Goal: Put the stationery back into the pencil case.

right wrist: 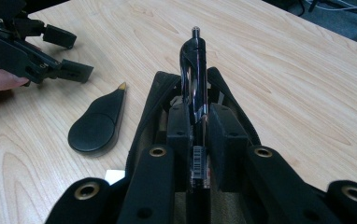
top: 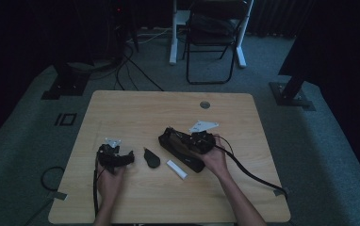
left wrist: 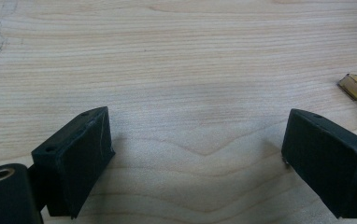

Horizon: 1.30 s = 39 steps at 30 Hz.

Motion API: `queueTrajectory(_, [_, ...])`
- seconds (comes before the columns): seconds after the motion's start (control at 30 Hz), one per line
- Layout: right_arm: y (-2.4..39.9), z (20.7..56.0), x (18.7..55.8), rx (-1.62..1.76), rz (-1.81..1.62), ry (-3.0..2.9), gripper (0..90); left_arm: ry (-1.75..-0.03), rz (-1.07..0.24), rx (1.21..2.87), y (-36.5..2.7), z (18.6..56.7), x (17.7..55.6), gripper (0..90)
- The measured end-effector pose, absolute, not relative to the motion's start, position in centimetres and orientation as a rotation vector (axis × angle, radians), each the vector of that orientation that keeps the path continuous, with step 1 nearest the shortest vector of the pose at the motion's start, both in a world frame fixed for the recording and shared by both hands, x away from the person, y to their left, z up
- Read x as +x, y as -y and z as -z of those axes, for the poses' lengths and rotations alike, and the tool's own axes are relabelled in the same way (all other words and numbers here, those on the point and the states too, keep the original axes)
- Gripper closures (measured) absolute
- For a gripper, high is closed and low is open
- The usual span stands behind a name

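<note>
Work in hand: the right gripper (right wrist: 199, 140) holds a pen (right wrist: 195, 88) over an open black pencil case (top: 180, 149), most likely to drop it inside.

Right claw: clamped on the pen's barrel, pads pressing from both sides near the lower half, by the barcode label; the clicker end points away from the camera.

Left claw: the left gripper (left wrist: 195, 154) stands wide apart with nothing between the jaws, low over bare wood on the table (top: 135, 108), well apart from the case.

Where the pen is: in the right gripper view it lies lengthwise along the case's open mouth, between the two zip edges; whether its far end already rests on the fabric I cannot tell, as the high view is dim.

How the pen handles: light and stiff, with a glossy, rounded barrel that could roll or slide lengthwise between flat pads. A grip across the middle of the barrel, as now, keeps it balanced; gripped near the tip it would tend to swing.

How the case handles: soft and floppy, so its mouth may sag shut; the walls give way if pushed.

Nearby: a black teardrop-shaped tool (right wrist: 97, 123) with a small yellowish tip lies just beside the case, and a white eraser (top: 176, 169) lies near the case's front edge.

Risk: releasing too high could bounce the pen off the zip edge.
</note>
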State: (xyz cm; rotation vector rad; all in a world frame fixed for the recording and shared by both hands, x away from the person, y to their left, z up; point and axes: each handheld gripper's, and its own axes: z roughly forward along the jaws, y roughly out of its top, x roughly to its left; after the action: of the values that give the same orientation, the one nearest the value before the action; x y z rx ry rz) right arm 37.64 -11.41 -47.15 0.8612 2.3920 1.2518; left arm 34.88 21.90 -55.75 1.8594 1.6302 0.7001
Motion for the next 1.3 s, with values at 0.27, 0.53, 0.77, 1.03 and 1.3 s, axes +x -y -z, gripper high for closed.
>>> queueTrajectory(0.27, [11.3,47.5,38.1,0.866,-1.232,-2.404,79.8,-1.629,-0.7,1.86,-21.9,55.8,34.9,8.8])
queueTrajectory(0.53, [11.2,47.9,38.5,0.87,-1.213,-2.415,79.8,-1.629,-0.701,1.859,-21.9,55.8,34.9,8.8])
queueTrajectory(0.77, [11.0,48.4,38.7,0.883,-1.192,-2.435,79.8,-1.629,-0.701,1.859,-21.9,55.8,34.9,8.8])
queueTrajectory(1.03, [10.7,48.9,38.8,0.883,-1.158,-2.447,79.7,-1.629,-0.701,1.859,-21.9,55.8,34.9,8.8])
queueTrajectory(1.3, [10.5,49.3,38.8,0.895,-1.126,-2.458,79.7,-1.629,-0.702,1.858,-21.9,55.8,34.9,8.9])
